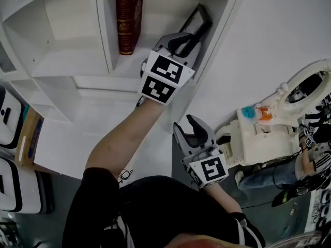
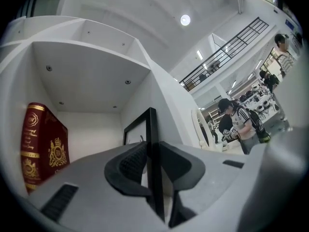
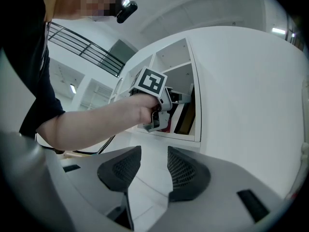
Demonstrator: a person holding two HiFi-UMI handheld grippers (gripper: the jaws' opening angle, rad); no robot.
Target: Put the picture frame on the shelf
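Observation:
A black picture frame (image 1: 200,18) stands tilted against the right wall of an upper shelf compartment (image 1: 155,66). My left gripper (image 1: 185,41) is shut on the frame's near edge. In the left gripper view the thin black frame (image 2: 150,129) runs upright between the two pads, with the left gripper (image 2: 153,170) pressed on both of its sides. Lower down, beside the shelf's white side panel, my right gripper (image 1: 199,130) is open and holds nothing. The right gripper view shows the right gripper (image 3: 154,166) with a clear gap between its jaws and the frame (image 3: 186,117) in the compartment beyond.
A red book with gold print (image 1: 129,19) (image 2: 41,146) stands at the left of the same compartment. The white shelf unit (image 1: 62,45) has more open cells to the left. A white ornate stand (image 1: 269,130) sits on the floor to the right. A person in a striped shirt (image 2: 241,122) stands far off.

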